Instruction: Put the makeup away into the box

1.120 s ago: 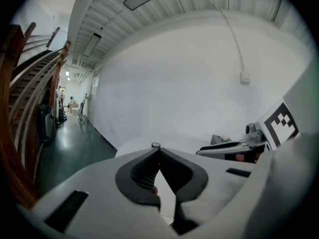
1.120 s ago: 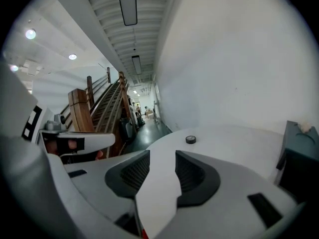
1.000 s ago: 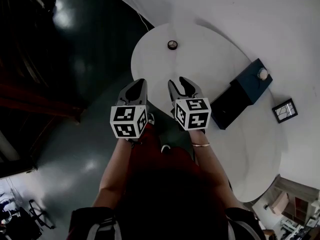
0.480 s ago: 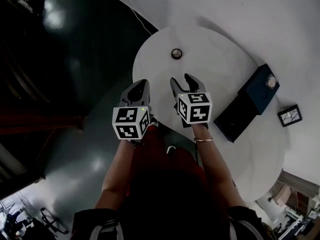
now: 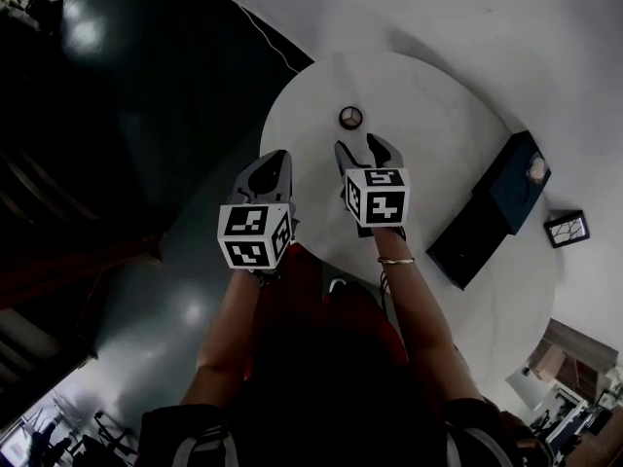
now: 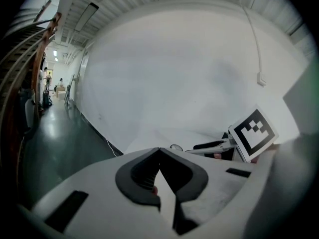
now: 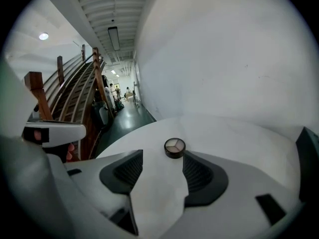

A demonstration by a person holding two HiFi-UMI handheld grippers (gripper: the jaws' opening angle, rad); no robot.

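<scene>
Step in hand: approach and grasp. The makeup compact (image 5: pixel 350 117) lies on the desk (image 5: pixel 438 95), just ahead of the right tongs (image 5: pixel 358 144) and well apart from the box (image 5: pixel 514 181). The right tongs' jaws have just been opening and stand wide, with nothing between them. The left tongs (image 5: pixel 274 161) are closed. Centre the compact between the jaws, lower to desk level, then close squarely on its rim.

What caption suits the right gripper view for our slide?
Right gripper, jaws just opened and empty, faces a round makeup compact on the white table.
</scene>
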